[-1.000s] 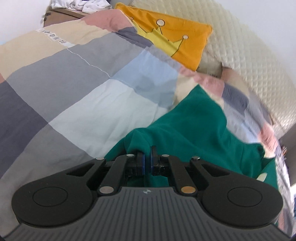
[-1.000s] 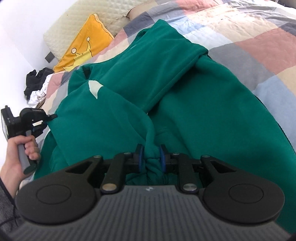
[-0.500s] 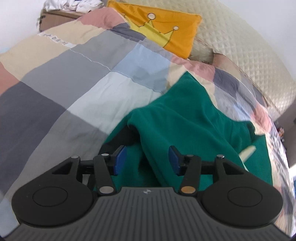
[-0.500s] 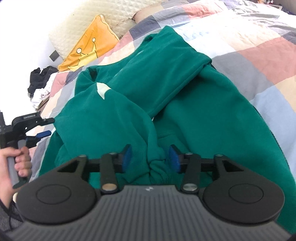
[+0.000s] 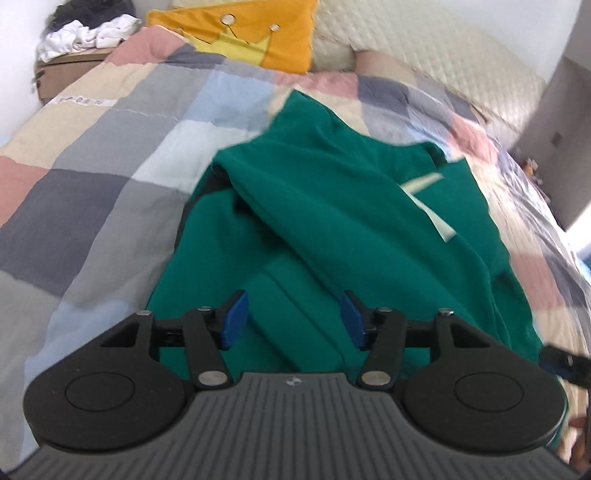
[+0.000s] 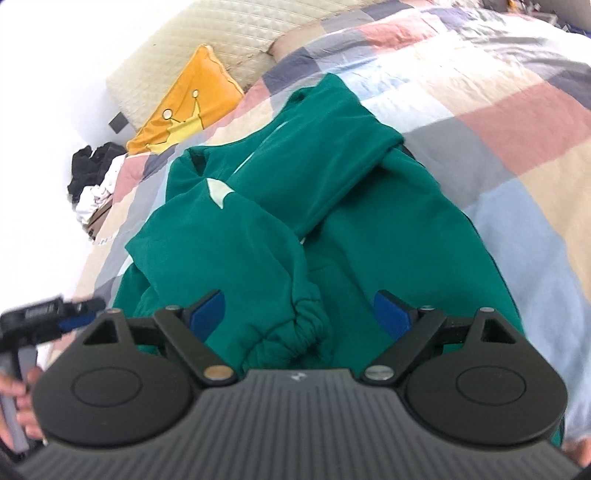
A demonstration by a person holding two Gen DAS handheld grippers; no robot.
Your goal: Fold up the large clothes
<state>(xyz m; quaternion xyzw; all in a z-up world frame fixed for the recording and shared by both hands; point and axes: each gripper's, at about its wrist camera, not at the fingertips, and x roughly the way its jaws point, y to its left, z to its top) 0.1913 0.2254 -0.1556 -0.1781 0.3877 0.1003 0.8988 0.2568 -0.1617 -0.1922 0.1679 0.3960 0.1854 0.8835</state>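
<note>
a large dark green fleece sweatshirt (image 5: 332,221) lies in the middle of a bed covered by a patchwork quilt of grey, pink, cream and pale blue squares (image 5: 110,155), both sleeves folded across its body. the left gripper (image 5: 293,319) has just been opening: its blue pads (image 5: 234,323) stand spread above the green cloth and press on nothing. the right gripper (image 6: 299,314) has also just been opening, wider; a gathered green sleeve cuff (image 6: 299,328) sits between its jaws, clear of both pads. only the right wrist view shows that cuff, and at its left edge the left gripper's tips and the hand (image 6: 18,402) holding it. only the left wrist view shows a cardboard box (image 5: 70,70) beyond the head corner of the bed. an orange cushion with a yellow crown (image 5: 243,33) leans at the head edge against a cream quilted headboard (image 5: 424,48).
</note>
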